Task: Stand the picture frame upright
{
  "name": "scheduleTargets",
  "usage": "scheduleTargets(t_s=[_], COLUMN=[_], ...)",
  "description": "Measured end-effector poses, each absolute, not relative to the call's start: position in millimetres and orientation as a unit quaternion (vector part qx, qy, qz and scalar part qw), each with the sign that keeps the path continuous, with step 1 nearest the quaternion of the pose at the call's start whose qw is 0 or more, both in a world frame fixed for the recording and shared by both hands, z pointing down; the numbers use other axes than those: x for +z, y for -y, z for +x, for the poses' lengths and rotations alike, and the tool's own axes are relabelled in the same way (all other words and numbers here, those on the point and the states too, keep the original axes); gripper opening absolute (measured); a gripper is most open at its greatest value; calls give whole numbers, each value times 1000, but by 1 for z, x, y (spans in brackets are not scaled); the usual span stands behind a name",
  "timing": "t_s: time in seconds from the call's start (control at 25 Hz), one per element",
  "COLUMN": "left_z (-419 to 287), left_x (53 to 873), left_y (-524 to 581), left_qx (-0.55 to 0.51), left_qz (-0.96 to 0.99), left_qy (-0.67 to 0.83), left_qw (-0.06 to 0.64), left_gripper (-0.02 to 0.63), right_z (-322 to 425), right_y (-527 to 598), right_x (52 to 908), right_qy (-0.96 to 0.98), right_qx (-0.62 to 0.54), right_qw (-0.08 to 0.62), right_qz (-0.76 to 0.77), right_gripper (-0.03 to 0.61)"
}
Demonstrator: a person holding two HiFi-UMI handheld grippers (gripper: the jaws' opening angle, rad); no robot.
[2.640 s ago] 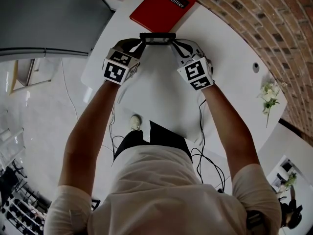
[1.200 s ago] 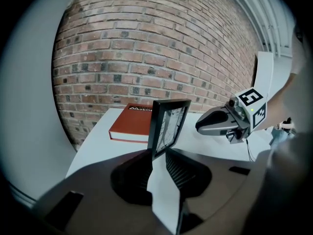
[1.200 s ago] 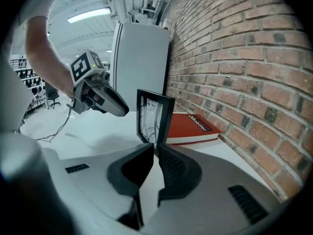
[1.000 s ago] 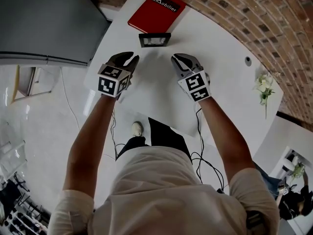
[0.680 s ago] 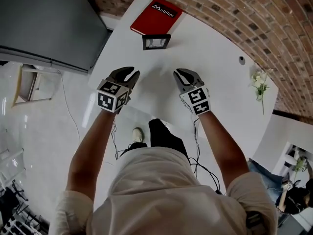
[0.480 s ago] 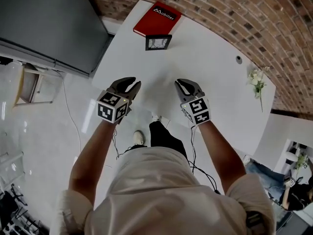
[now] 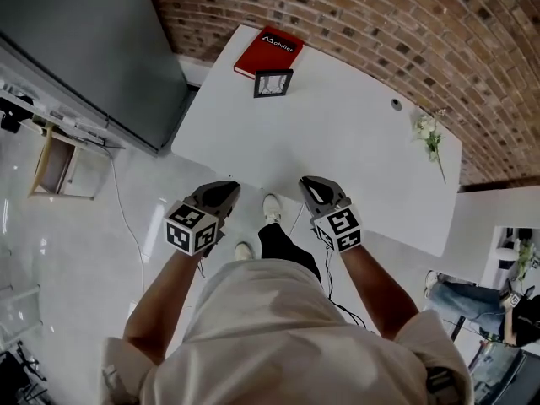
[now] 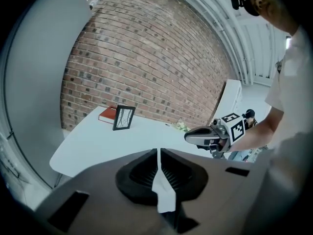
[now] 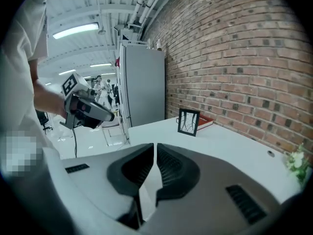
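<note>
The left gripper (image 7: 226, 190) and right gripper (image 7: 309, 184) hover off the table's (image 7: 337, 133) near edge, with bare tabletop ahead. The picture frame (image 7: 272, 83) stands upright far ahead. The left jaws are closing on nothing; the right's are together, empty.

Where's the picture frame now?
The picture frame stands upright at the far left corner of the table in the head view, in front of the red book, near the brick wall.

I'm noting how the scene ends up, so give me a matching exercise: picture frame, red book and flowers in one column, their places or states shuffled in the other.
1 picture frame
2 red book
3 flowers

A lies flat on the table
B near the table's right end
C stands upright

Pairs: 1-C, 2-A, 3-B
</note>
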State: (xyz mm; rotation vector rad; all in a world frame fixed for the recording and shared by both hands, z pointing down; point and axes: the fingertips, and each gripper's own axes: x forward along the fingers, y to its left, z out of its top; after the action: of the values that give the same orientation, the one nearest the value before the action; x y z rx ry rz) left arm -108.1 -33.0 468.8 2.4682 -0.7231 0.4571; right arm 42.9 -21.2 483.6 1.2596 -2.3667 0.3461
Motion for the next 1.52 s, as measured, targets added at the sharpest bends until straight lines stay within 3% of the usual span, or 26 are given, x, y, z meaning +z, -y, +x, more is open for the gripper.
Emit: scheduleTargets(t_s=[0.52, 1.52], left_z=[-147, -167], left_x=[443, 435], left_y=[-56, -92], left_qx=[177, 166], left_qz=[921, 922], left_qy=[231, 234], left_qw=[260, 260], left_gripper=[-6, -6], right_z=[4, -7], right_y=[-74, -111], right_x=[453, 432], right_qy=[861, 863], right_qx=[144, 123], right_qw=[194, 183], right_qz=[448, 454], right_gripper=[5, 5])
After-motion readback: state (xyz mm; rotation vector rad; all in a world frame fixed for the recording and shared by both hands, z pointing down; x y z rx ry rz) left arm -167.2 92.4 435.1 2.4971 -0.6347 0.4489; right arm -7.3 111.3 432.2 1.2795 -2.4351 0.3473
